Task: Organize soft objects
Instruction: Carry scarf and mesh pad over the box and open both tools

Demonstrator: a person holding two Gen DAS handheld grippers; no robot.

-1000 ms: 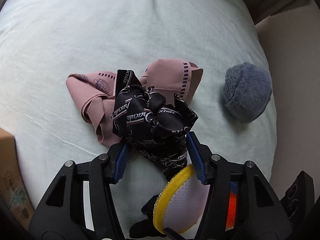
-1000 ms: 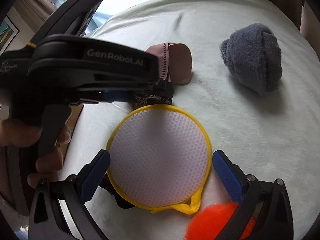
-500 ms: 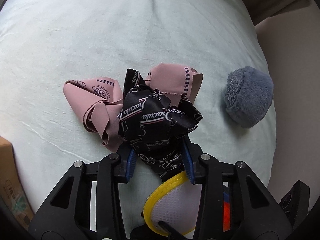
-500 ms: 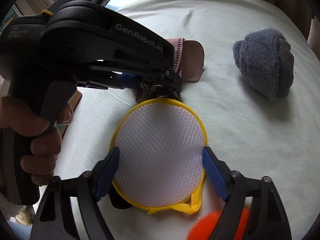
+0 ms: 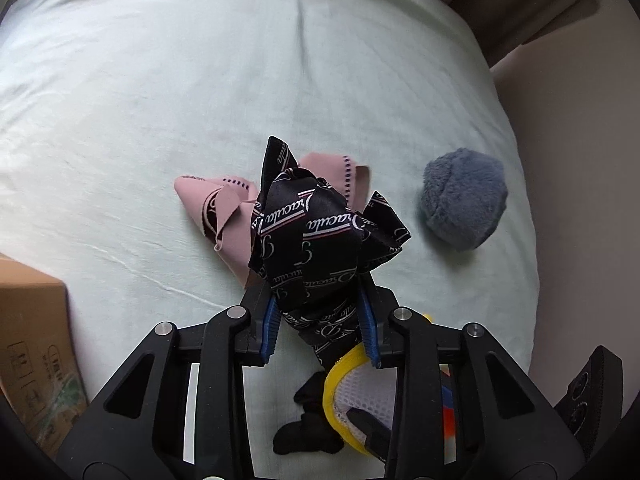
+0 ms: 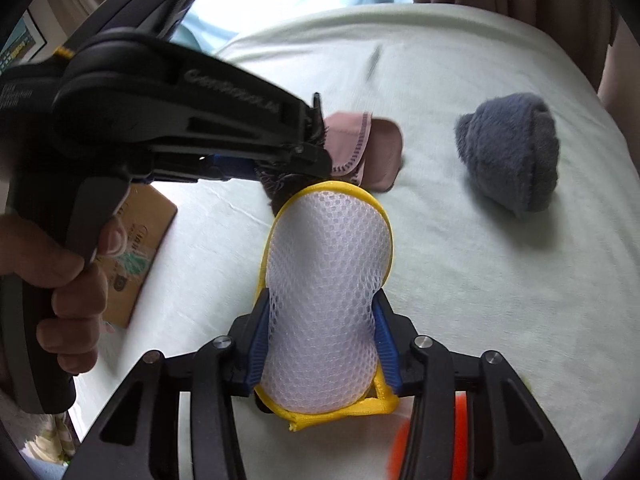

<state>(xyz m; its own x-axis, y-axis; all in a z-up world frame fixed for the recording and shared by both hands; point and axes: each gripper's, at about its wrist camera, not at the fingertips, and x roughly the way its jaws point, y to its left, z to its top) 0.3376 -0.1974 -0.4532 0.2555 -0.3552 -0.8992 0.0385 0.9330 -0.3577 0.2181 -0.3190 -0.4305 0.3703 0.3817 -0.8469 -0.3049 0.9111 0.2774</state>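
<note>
Black satin printed with white lettering, the scarf [image 5: 320, 240] is bunched between the jaws of the left gripper [image 5: 320, 328], which have closed in on it; a second ago those jaws stood wider, with the fabric lying loose between them. The cloth now stands up ahead of the jaws, and looks raised off the pale green bed [image 5: 160, 100].

The right gripper [image 6: 320, 344] has changed too. Its jaws were spread on either side of the round mesh pouch [image 6: 328, 280] with the yellow rim, and now they have pinched it in, so the circle is squeezed into a tall oval pointing forward from the jaws.

Just beyond the left jaws, partly behind the scarf, lies the pink cloth [image 5: 224, 208], crumpled on the bed. Ahead and to the right of both pairs of jaws sits the grey plush item [image 5: 464, 200], well apart from the rest. A cardboard box [image 5: 36, 340] stands off to the left of the left jaws, beside the bed. Something orange [image 6: 460, 432] peeks out behind the right jaws; I cannot tell what it is.

With both pieces now held, my guess is that the scarf is meant to go into the pouch, though the pouch's opening is not visible from here.
</note>
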